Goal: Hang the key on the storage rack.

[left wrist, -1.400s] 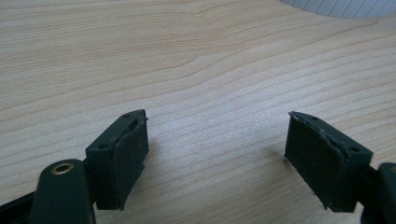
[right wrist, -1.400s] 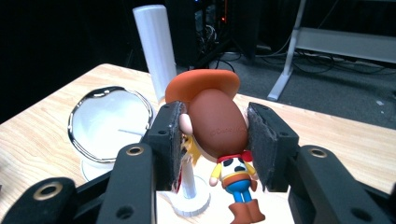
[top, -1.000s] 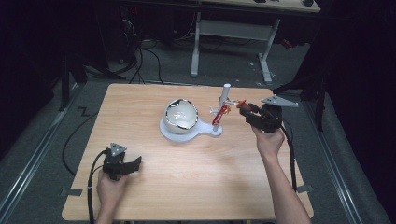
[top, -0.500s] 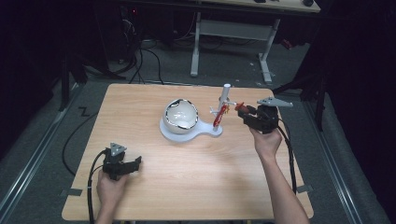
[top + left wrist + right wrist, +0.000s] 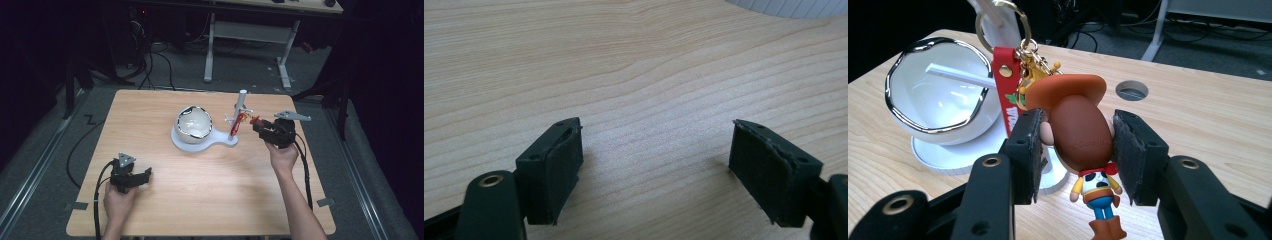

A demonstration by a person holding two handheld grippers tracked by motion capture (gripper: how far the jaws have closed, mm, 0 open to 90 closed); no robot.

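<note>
Black right tongs (image 5: 1075, 150) pinch cowboy figure keychain (image 5: 1083, 135) by head, likely so gold ring (image 5: 998, 22) can work over white stand peg (image 5: 242, 102). Figure at counter's (image 5: 150, 115) 2 o'clock, long axis upright, hat up, boots down. Left tongs (image 5: 654, 170) spread, empty, at 7 o'clock.

Open wood on the left, a crowded pocket on the right.

The left gripper (image 5: 142, 175) rests low with jaws wide over bare table (image 5: 150, 120), and nothing blocks the run ahead until the white stand (image 5: 200, 140) with its chrome-rimmed bowl (image 5: 194, 122). On the right it's tight: the right gripper (image 5: 1075, 145) clamps the cowboy keychain figure (image 5: 1080, 132), with the stand's upright post (image 5: 241, 102) and red strap (image 5: 1005, 85) just beyond. A round hole (image 5: 1131, 90) marks the tabletop past it.
</note>
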